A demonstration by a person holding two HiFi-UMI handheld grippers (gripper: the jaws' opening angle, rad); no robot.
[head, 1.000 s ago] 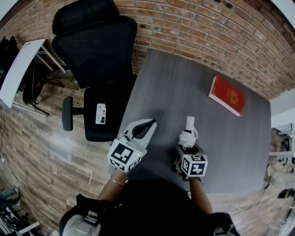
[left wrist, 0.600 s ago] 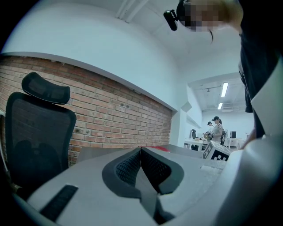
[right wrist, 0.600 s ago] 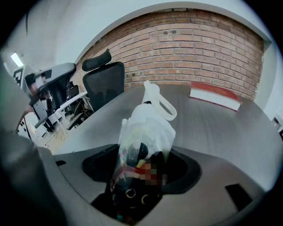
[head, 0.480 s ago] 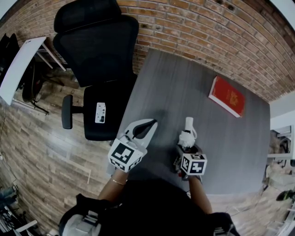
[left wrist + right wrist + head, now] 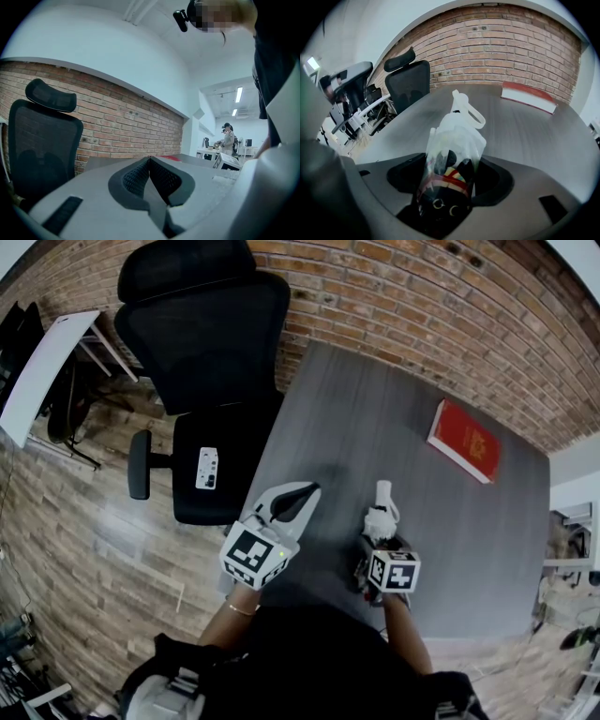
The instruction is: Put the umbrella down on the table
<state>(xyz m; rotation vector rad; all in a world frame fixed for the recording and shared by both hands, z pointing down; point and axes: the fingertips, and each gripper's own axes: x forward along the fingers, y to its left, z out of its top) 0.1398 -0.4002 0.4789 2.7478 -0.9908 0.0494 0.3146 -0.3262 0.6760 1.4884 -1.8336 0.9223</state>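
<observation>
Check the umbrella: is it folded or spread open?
Folded. The umbrella is a compact bundle inside a clear sleeve, clamped between the right gripper's jaws, with its white handle pointing forward.

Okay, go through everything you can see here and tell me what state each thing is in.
Umbrella: folded, in a clear sleeve, held by the right gripper.
Right gripper: shut on the umbrella.
Left gripper: shut, nothing between its jaws.
Red book: closed, lying flat on the table.
Office chair: unoccupied, beside the table.
</observation>
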